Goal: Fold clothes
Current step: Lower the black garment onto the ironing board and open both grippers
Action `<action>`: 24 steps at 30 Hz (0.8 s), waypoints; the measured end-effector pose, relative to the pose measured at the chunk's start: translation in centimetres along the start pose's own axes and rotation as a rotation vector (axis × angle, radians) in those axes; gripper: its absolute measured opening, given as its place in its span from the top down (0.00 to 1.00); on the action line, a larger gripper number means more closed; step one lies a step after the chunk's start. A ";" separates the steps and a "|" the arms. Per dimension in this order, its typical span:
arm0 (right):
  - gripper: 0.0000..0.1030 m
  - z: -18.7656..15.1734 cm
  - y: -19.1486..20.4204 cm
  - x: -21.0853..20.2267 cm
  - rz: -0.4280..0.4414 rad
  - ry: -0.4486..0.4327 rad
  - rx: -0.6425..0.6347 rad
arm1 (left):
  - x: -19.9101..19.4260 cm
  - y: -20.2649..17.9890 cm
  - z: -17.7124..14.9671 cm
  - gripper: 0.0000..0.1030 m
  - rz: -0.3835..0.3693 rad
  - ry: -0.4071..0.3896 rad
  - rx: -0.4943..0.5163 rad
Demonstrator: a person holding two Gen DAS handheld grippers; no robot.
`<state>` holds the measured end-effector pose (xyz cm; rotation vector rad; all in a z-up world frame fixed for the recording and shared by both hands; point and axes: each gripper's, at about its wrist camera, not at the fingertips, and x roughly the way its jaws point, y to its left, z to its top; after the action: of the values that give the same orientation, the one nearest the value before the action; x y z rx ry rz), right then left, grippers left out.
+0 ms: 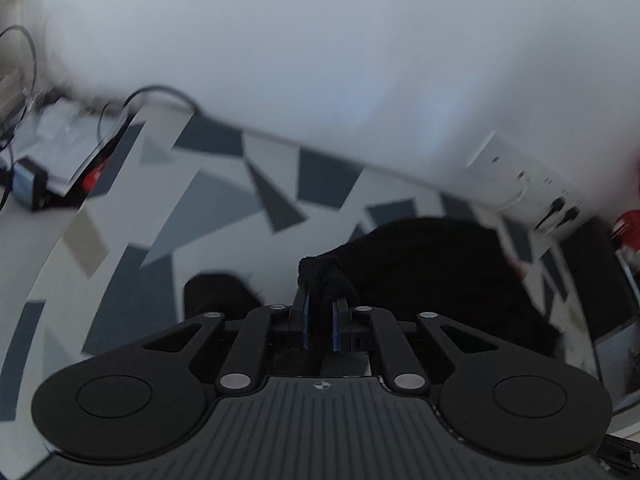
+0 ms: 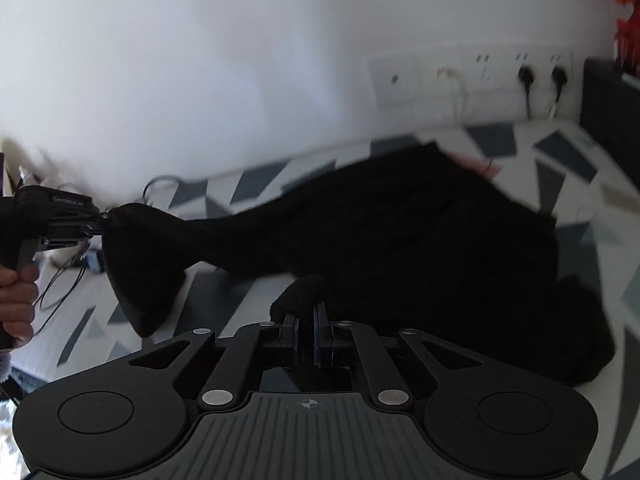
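At nine o'clock in my right wrist view my left gripper (image 2: 105, 216) is clamped on a bunched end of the soft black fabric garment (image 2: 400, 232), lifting that end off the surface so it hangs in a drooping flap, with my bare hand (image 2: 16, 300) wrapped round the handle below. In its own view my left gripper (image 1: 320, 300) shows the same pinch, a dark wad between the blue pads at twelve o'clock. Moving right, the garment's bulk sprawls rumpled across the grey, white and navy geometric-patterned cloth (image 2: 560, 152), toward one o'clock. My right gripper (image 2: 306, 312) is closed on another fold at the near edge. Beyond, white wall sockets (image 2: 472, 76) sit at one o'clock. I judge the folding barely begun: two ends gripped, nothing yet laid flat or creased.
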<state>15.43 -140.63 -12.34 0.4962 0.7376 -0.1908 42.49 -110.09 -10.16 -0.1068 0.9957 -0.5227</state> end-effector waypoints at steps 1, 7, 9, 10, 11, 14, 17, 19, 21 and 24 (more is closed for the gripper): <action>0.95 -0.8 1.0 0.7 0.013 0.031 -0.001 | 0.4 0.9 -0.8 0.88 0.005 0.016 -0.015; 0.94 -3.5 7.3 3.3 0.035 0.145 -0.044 | -3.4 5.3 -1.0 0.48 0.023 -0.036 0.042; 0.94 -3.3 8.9 4.1 0.044 0.161 -0.059 | -5.4 6.2 -0.5 0.39 0.032 -0.093 0.089; 0.94 -3.4 10.7 3.6 0.050 0.166 -0.069 | -6.3 6.6 -0.1 0.38 0.029 -0.119 0.106; 0.94 -3.4 11.7 4.0 0.055 0.171 -0.080 | -7.0 6.9 0.1 0.37 0.013 -0.135 0.116; 0.92 -4.0 15.1 4.6 0.058 0.163 -0.115 | -8.5 7.4 0.7 0.32 -0.054 -0.156 0.131; 0.83 -4.5 17.6 4.9 0.066 0.145 -0.132 | -8.6 7.0 0.4 0.32 -0.116 -0.135 0.153; 0.66 -4.5 18.3 4.4 0.096 0.132 -0.107 | -8.0 6.4 -0.3 0.32 -0.145 -0.122 0.184; 0.58 -4.4 18.3 3.2 0.106 0.104 -0.106 | -7.3 5.7 -1.2 0.31 -0.161 -0.110 0.214; 0.54 -3.9 17.5 0.8 0.075 0.052 -0.122 | -5.7 4.6 -2.7 0.30 -0.177 -0.070 0.236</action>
<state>19.58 -123.53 -8.91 0.4136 0.7747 -0.0626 39.57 -103.01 -8.73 -0.0015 0.8541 -0.7896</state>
